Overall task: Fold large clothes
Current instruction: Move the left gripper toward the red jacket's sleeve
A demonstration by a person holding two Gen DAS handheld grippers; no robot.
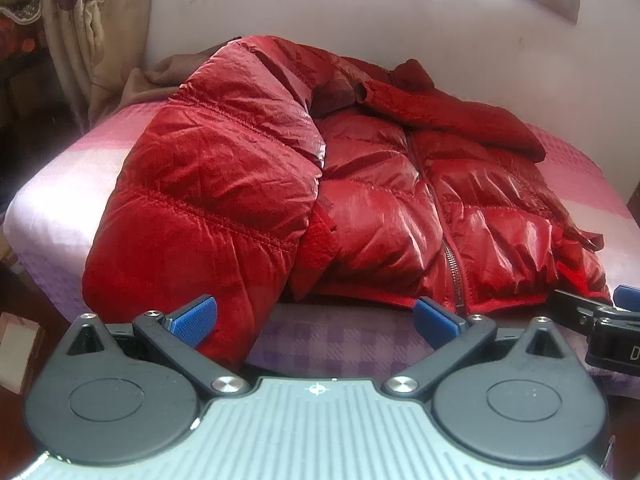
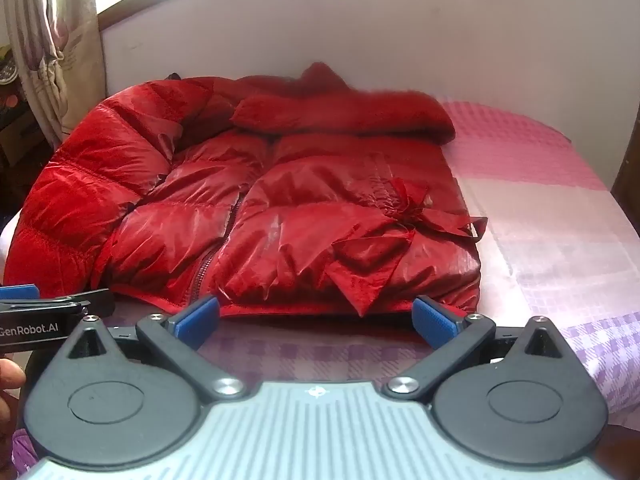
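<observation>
The blue-padded fingers [image 1: 192, 318] of the left gripper [image 1: 314, 316] are standing spread as wide as they go, holding nothing, and they are hovering just short of the near hem of the glossy red quilted puffer jacket [image 1: 376, 208]. One pad is sitting in front of the jacket's big left sleeve [image 1: 208, 200], which is lying folded across the body and drooping toward the near edge of the bed [image 1: 332, 344]. The right gripper [image 2: 316, 316] is doing the same beside it: its ribbed blue fingers [image 2: 436, 320] are gaping fully, empty, aimed at the hem on the other side of the dark zip [image 2: 208, 264].

The jacket itself is lying face up across the bed with the pink and purple checked cover [image 2: 560, 216], hem toward the near edge and fuzzy red collar [image 2: 340, 116] toward the pale far wall [image 2: 360, 28]. A loose tied belt of the same red fabric [image 2: 416, 208] is sitting on the right front.

To my eye the step in hand is taking the hem at both sides. Doing it well probably means reaching each pair of fingers past the ribbed edge so they are biting all the puffy layers, not just the slippery shell, and lifting both corners evenly so the fold lands square toward the collar. The drooping sleeve looks likely to slide off the near edge unless it is being tucked in first.
</observation>
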